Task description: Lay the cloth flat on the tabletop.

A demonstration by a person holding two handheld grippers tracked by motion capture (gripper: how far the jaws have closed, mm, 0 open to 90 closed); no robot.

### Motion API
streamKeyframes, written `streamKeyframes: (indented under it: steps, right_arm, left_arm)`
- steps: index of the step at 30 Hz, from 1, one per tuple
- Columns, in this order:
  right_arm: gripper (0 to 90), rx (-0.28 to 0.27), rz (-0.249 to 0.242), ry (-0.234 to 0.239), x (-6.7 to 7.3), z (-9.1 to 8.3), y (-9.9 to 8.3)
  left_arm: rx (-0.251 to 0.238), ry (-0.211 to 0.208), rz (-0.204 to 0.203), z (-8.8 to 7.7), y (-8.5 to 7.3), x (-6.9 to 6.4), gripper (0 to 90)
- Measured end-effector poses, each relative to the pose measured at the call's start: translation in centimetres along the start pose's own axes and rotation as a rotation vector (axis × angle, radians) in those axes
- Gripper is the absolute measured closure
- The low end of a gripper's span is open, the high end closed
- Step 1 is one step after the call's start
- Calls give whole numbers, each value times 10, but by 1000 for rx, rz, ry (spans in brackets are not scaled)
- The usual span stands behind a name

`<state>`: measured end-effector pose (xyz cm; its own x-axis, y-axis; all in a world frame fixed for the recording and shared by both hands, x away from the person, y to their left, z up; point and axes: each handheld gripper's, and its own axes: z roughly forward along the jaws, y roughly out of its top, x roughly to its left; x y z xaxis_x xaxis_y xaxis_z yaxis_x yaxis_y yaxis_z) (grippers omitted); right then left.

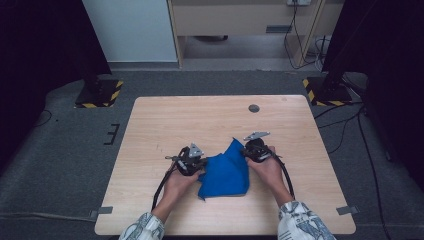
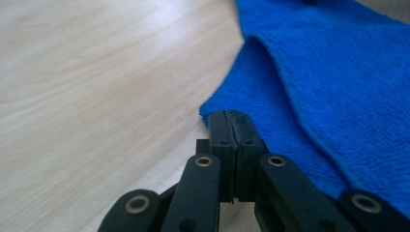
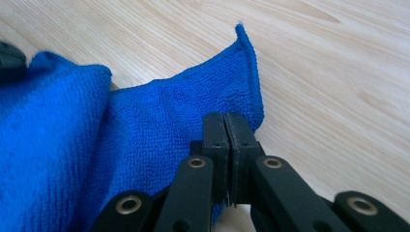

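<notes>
Left gripper (image 2: 231,117) jaws are pressed together on a corner of the blue cloth (image 1: 226,172); right gripper (image 3: 226,121) jaws are likewise clamped on its edge. The cloth is held crumpled between both grippers on the wooden table (image 1: 165,120), long axis running near-to-far, one point aimed at the far edge.

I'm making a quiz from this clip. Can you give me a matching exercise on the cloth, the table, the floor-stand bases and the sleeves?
Things:
1. cloth
2. table
3. floor-stand bases
4. sleeves

Descriptions:
A. light wood grain
B. yellow and black striped edges
C. blue, crumpled between the two hand-held grippers
D. pale patterned fabric at the bottom of the high view

Pairs: 1-C, 2-A, 3-B, 4-D
</notes>
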<state>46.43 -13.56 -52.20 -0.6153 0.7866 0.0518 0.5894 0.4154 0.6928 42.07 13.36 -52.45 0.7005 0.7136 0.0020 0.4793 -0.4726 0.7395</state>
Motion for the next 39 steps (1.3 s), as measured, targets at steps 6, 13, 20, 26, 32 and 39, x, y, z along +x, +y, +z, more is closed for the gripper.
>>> streamKeyframes:
  steps: [6,13,20,26,32,39]
  right_arm:
    - [886,-15,28,-2,-7,-13,-13]
    - [886,-14,54,-5,-9,-29,-27]
    - [885,-10,65,-4,-9,-42,-36]
    - [823,-2,82,12,-12,-44,-40]
    - [478,-32,109,-17,-20,-45,-31]
    - [391,-31,136,-36,-32,-33,-17]
  left_arm:
    - [-30,16,-25,-6,0,8,898]
    - [-35,31,-37,-9,-1,13,898]
    - [-30,47,-38,-9,-3,17,897]
    - [-24,39,-41,-8,-5,19,896]
    - [-10,41,-30,-5,-6,18,892]
    - [0,44,-32,-3,-7,20,885]
